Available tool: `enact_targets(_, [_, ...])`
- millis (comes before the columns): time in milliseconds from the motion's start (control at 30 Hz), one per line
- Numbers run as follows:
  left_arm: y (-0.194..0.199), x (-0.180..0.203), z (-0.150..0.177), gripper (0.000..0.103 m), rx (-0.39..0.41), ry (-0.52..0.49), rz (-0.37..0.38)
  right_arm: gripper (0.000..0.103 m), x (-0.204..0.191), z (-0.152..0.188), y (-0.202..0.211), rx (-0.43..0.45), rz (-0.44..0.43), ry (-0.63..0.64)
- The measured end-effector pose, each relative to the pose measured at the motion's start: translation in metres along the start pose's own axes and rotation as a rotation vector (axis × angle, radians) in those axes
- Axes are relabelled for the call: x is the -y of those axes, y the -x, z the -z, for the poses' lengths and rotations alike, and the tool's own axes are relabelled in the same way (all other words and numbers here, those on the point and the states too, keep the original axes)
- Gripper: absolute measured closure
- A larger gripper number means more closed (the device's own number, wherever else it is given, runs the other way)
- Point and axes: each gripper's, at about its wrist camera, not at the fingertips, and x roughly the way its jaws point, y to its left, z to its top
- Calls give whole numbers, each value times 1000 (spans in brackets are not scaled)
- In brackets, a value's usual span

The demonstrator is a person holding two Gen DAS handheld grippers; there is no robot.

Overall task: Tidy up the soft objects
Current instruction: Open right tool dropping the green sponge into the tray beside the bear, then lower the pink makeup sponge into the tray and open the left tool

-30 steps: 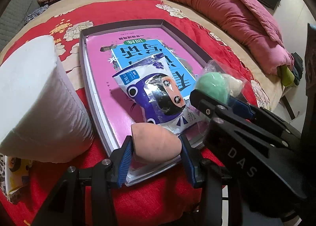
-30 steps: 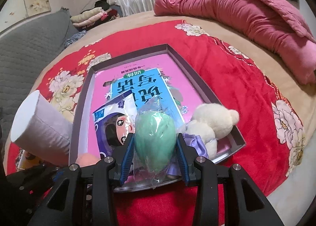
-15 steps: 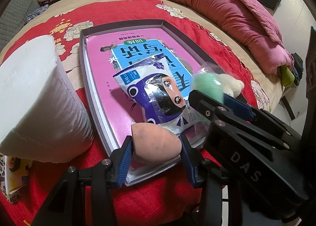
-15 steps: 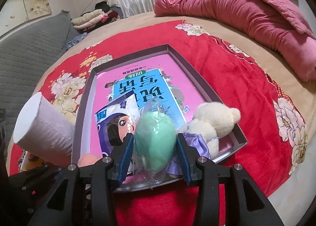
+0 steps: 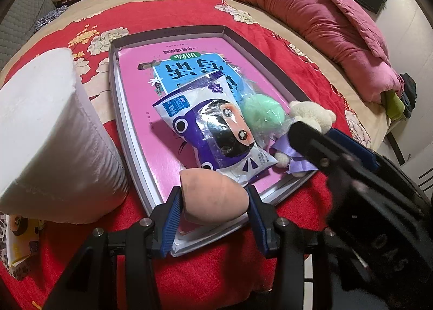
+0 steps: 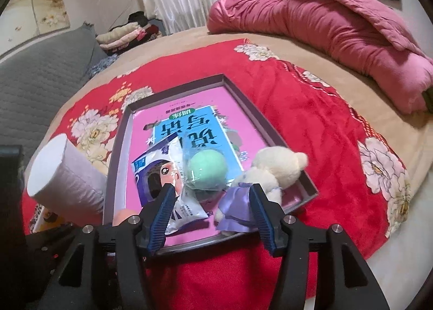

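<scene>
1. So far, the shallow grey box (image 6: 273,137) on the red floral blanket (image 6: 319,126) holds a pink book (image 6: 194,120), a purple cartoon snack packet (image 5: 213,134), a green sponge ball in clear wrap (image 6: 207,169) and a cream teddy in a lilac dress (image 6: 273,172).
2. Over on the right, the right tool (image 6: 209,210) has just been opening; its jaws stand apart and the green ball lies free in the box beyond them, beside the teddy.
3. Meanwhile the left tool (image 5: 213,215) is clamped on a peach egg-shaped sponge (image 5: 213,199), held above the near edge of the box and not yet set down.
4. Outside the box, a white toilet roll (image 5: 51,131) lies just beside its left wall, and seems to be left to put away.
</scene>
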Motion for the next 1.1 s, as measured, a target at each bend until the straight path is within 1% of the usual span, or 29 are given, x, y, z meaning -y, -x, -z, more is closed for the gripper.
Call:
enact_targets(400, [0, -1, -1, 55, 2, 7, 14, 44, 6, -2, 17, 29, 5, -56])
enact_targets(700, [3, 0, 1, 53, 5, 2, 22, 43, 11, -1, 18, 31, 6, -81])
enact_targets(800, [5, -2, 1, 52, 4, 10, 40, 43, 10, -1, 17, 26, 8, -81])
enact_targets(967, [6, -2, 2, 51, 9, 10, 45, 38, 11, -1, 17, 28, 11, -83])
enact_targets(1100, [10, -1, 4, 48, 18, 7, 48, 37, 11, -1, 17, 31, 16, -86])
